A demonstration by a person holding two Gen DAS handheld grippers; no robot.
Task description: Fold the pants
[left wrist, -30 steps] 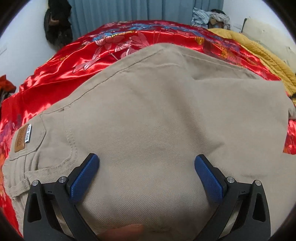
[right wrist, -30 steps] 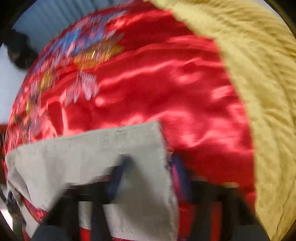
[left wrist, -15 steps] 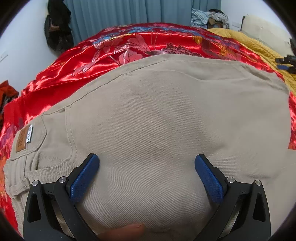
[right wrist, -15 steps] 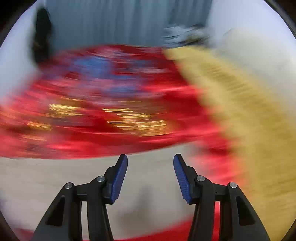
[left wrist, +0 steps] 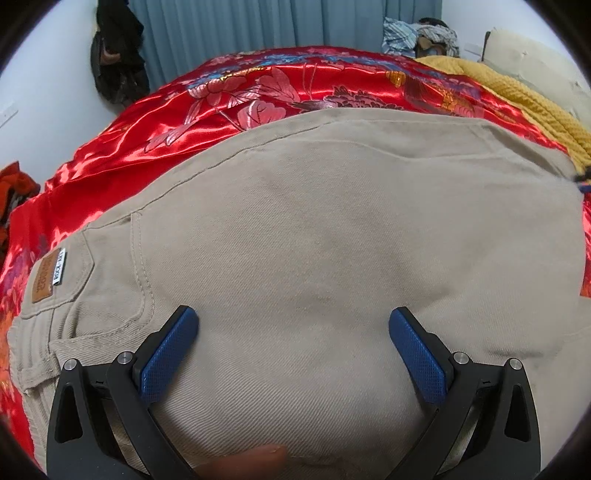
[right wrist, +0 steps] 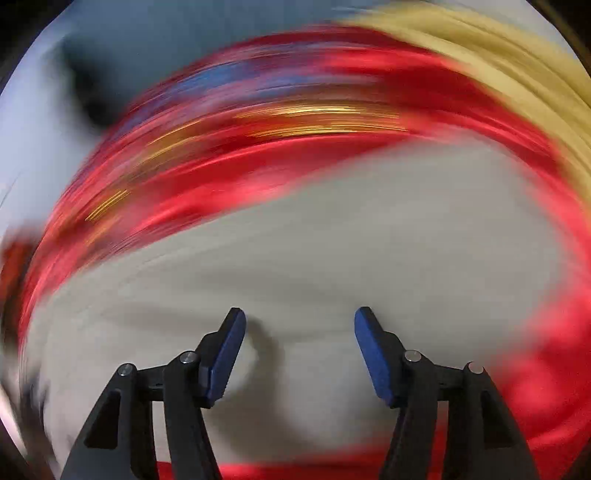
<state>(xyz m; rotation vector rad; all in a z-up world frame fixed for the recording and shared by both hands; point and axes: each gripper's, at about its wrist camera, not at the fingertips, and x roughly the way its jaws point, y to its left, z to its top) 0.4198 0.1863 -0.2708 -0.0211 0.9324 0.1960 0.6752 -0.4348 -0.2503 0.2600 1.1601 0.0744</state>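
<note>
Beige pants (left wrist: 314, 236) lie folded lengthwise on a red satin bedspread (left wrist: 229, 96), waistband and brown leather label (left wrist: 43, 280) at the left. My left gripper (left wrist: 291, 321) is open, its blue pads resting low over the seat of the pants, nothing between them. In the right wrist view, heavily motion-blurred, my right gripper (right wrist: 299, 321) is open and empty above the beige pants (right wrist: 295, 251).
A yellow knit blanket (left wrist: 517, 99) lies along the right side of the bed, with a pillow and bundled clothes behind it. Blue curtains (left wrist: 258, 26) hang at the back. A dark bag (left wrist: 118, 55) hangs on the left wall.
My right gripper let go of the pant leg end, opened, and swung quickly over the pants. The far leg end now lies flat. My left gripper stayed open in place.
</note>
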